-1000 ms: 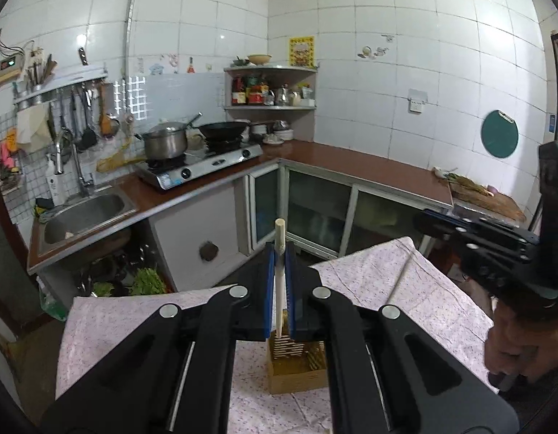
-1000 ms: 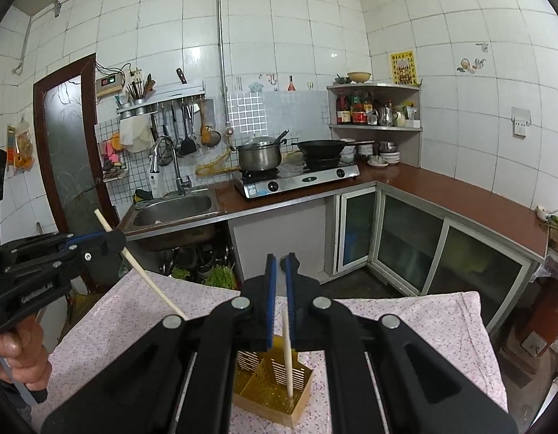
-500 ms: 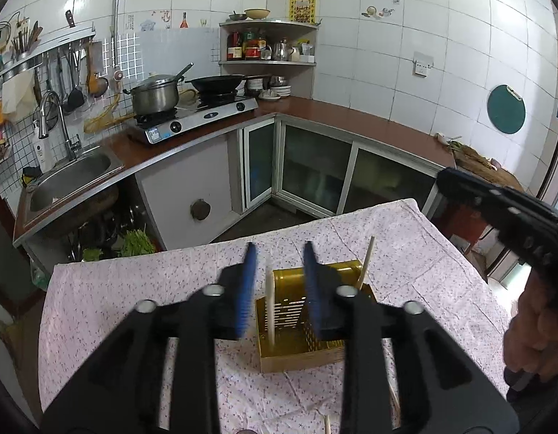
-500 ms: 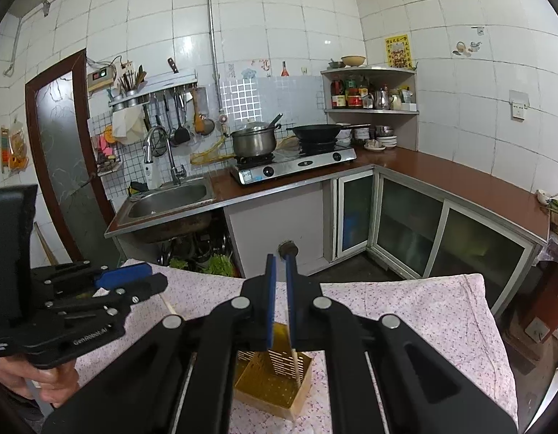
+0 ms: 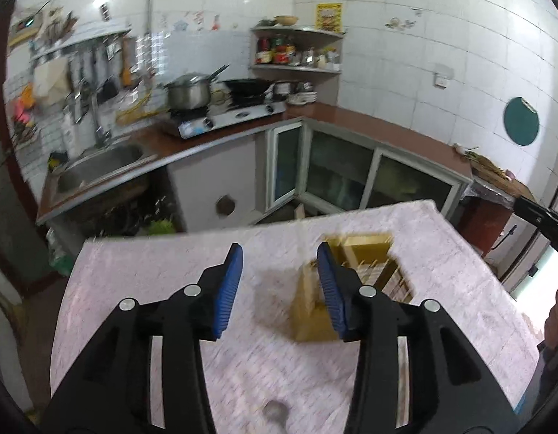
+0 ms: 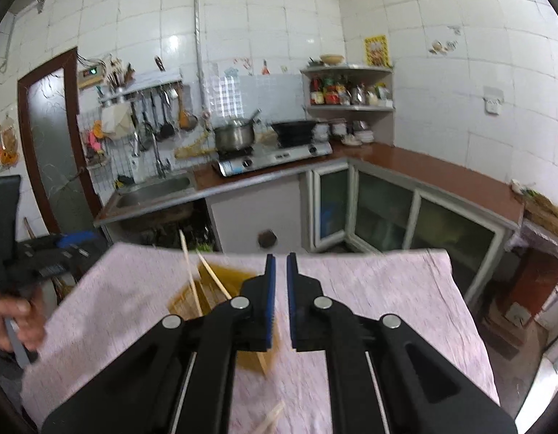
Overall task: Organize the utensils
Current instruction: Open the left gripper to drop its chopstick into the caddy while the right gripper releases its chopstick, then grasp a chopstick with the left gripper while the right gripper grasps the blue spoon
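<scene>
A yellow slotted utensil holder stands on the pink floral tablecloth. In the right wrist view two pale chopsticks stand in the holder. My left gripper is open and empty, above the cloth just left of the holder. My right gripper has its blue pads a narrow gap apart with nothing between them, to the right of the holder. Another chopstick end lies on the cloth near the front. The view is motion-blurred.
A round metal object lies on the cloth near me. Beyond the table are a sink, a gas stove with a pot and wok, glass-door cabinets and a corner shelf of bottles.
My left gripper let go of its chopstick into the holder, opened wide and shifted left. My right gripper released its chopstick into the holder and moved right of it.
</scene>
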